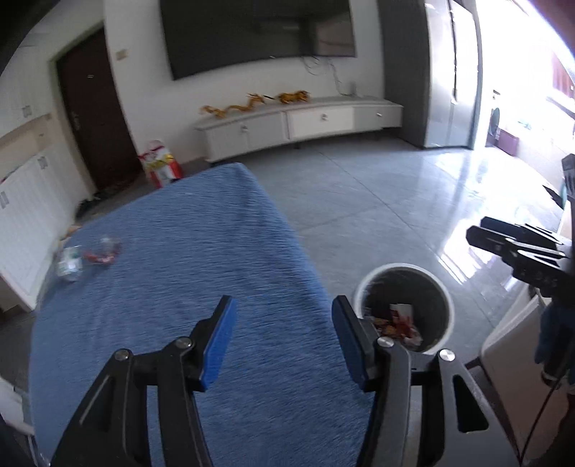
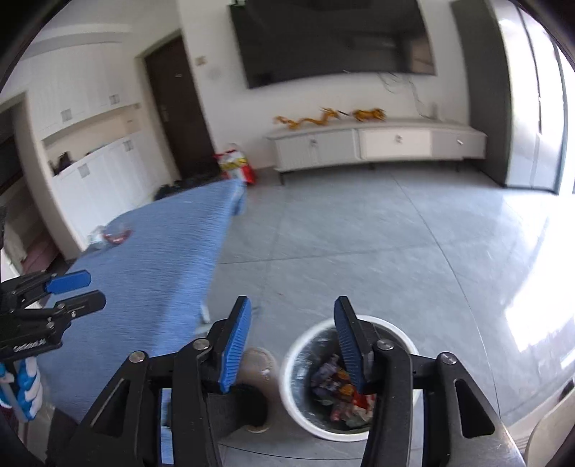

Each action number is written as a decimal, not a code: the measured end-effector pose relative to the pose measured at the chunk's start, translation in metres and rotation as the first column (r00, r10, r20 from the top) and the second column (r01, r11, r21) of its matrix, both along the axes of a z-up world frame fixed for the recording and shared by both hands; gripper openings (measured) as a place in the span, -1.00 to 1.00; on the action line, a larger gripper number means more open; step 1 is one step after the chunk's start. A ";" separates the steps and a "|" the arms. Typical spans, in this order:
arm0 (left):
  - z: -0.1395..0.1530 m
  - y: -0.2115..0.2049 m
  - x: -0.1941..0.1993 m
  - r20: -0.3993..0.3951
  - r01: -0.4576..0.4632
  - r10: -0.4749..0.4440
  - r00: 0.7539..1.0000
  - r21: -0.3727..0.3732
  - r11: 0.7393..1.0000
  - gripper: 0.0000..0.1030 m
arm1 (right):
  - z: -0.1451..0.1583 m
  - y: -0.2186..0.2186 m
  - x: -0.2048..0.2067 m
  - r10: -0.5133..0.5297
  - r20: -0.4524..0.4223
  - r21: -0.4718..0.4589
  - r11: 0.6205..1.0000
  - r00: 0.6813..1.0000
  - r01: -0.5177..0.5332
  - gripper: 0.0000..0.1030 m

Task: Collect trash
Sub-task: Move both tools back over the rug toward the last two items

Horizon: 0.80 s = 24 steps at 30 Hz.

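A white trash bin (image 1: 445,298) stands on the floor right of the table; several wrappers (image 1: 395,323) lie in it. It shows below my right gripper in the right wrist view (image 2: 291,363). My left gripper (image 1: 284,330) is open and empty above the near end of the blue-clothed table (image 1: 201,258). My right gripper (image 2: 291,330) is open and empty above the bin's left rim. A crumpled clear plastic bottle with a red label (image 1: 102,251) and a clear wrapper (image 1: 70,264) lie at the table's far left; they also show in the right wrist view (image 2: 115,231).
A white TV cabinet (image 1: 298,124) with gold dragon figures stands at the far wall under a big TV (image 1: 258,32). A red-yellow bag (image 1: 160,163) sits by a dark door. White cupboards (image 1: 25,215) line the left. Grey tile floor (image 2: 377,244) lies beyond the bin.
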<state>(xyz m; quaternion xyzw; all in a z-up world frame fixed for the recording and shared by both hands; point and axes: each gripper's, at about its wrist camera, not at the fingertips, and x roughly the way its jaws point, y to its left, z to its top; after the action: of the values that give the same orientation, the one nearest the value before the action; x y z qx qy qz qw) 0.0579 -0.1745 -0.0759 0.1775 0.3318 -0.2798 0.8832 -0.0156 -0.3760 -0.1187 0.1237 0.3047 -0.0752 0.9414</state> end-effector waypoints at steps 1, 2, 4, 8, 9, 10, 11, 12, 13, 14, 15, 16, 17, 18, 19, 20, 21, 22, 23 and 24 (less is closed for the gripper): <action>0.006 0.013 0.000 0.014 -0.026 0.026 1.000 -0.008 1.000 0.05 | 0.005 0.009 0.002 0.022 0.005 -0.004 1.000 1.000 -0.022 0.01; 0.012 0.025 0.000 0.027 -0.050 0.050 0.998 -0.015 0.999 0.06 | 0.009 0.020 0.004 0.047 0.011 -0.008 0.999 0.999 -0.047 0.02; 0.022 0.053 0.000 0.052 -0.109 0.111 0.992 -0.033 0.993 0.16 | 0.018 0.039 0.010 0.093 0.019 -0.015 0.996 0.995 -0.093 0.03; 0.034 0.100 -0.002 0.090 -0.194 0.200 0.976 -0.068 0.979 0.26 | 0.029 0.078 0.022 0.180 0.025 -0.022 0.983 0.983 -0.180 0.09; 0.036 0.109 -0.002 0.096 -0.212 0.219 0.971 -0.075 0.974 0.28 | 0.032 0.091 0.026 0.210 0.023 -0.030 0.977 0.977 -0.209 0.10; 0.039 0.123 -0.003 0.103 -0.237 0.245 0.964 -0.084 0.968 0.28 | 0.034 0.100 0.029 0.230 0.019 -0.034 0.973 0.973 -0.229 0.10; 0.040 0.133 -0.005 0.108 -0.254 0.263 0.959 -0.091 0.963 0.29 | 0.035 0.107 0.032 0.245 0.017 -0.037 0.969 0.969 -0.244 0.11; 0.041 0.142 -0.006 0.111 -0.268 0.278 0.954 -0.098 0.958 0.30 | 0.037 0.118 0.035 0.266 0.014 -0.040 0.963 0.964 -0.265 0.11; 0.043 0.153 -0.006 0.112 -0.286 0.298 0.948 -0.108 0.952 0.30 | 0.039 0.127 0.038 0.285 0.011 -0.044 0.958 0.958 -0.285 0.11; 0.043 0.162 -0.006 0.111 -0.297 0.309 0.944 -0.115 0.948 0.31 | 0.040 0.133 0.039 0.295 0.009 -0.047 0.955 0.955 -0.294 0.13; 0.043 0.169 -0.006 0.111 -0.306 0.319 0.941 -0.121 0.944 0.31 | 0.042 0.141 0.041 0.308 0.005 -0.053 0.950 0.951 -0.308 0.15; 0.043 0.178 -0.006 0.111 -0.319 0.334 0.936 -0.129 0.939 0.32 | 0.044 0.146 0.042 0.318 0.003 -0.057 0.947 0.948 -0.317 0.16; 0.043 0.184 -0.007 0.112 -0.327 0.343 0.933 -0.134 0.935 0.34 | 0.046 0.153 0.044 0.329 0.000 -0.061 0.943 0.944 -0.328 0.16; 0.043 0.192 -0.007 0.113 -0.339 0.356 0.928 -0.141 0.930 0.38 | 0.047 0.158 0.046 0.335 -0.003 -0.064 0.940 0.942 -0.335 0.17; 0.042 0.197 -0.008 0.111 -0.347 0.365 0.925 -0.148 0.926 0.40 | 0.048 0.160 0.047 0.338 -0.006 -0.065 0.939 0.941 -0.338 0.18; 0.041 0.203 -0.007 0.109 -0.352 0.370 0.922 -0.155 0.923 0.43 | 0.050 0.165 0.050 0.343 -0.011 -0.069 0.937 0.939 -0.342 0.18; 0.040 0.210 -0.006 0.106 -0.360 0.380 0.919 -0.165 0.918 0.43 | 0.051 0.169 0.052 0.345 -0.016 -0.075 0.936 0.939 -0.345 0.19; 0.039 0.216 -0.005 0.102 -0.367 0.388 0.916 -0.172 0.914 0.44 | 0.052 0.172 0.054 0.347 -0.021 -0.080 0.934 0.938 -0.347 0.19; 0.038 0.220 -0.004 0.099 -0.373 0.394 0.914 -0.179 0.910 0.45 | 0.053 0.174 0.056 0.349 -0.025 -0.084 0.933 0.937 -0.350 0.21; 0.037 0.227 -0.002 0.095 -0.378 0.399 0.912 -0.185 0.907 0.45 | 0.055 0.178 0.059 0.352 -0.030 -0.087 0.932 0.936 -0.353 0.25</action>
<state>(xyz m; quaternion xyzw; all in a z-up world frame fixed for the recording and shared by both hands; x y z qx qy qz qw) 0.0557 0.0522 -0.0386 0.0532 0.2784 -0.1120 0.9524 0.0437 -0.1979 -0.0637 0.0237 0.3246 0.0802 0.9421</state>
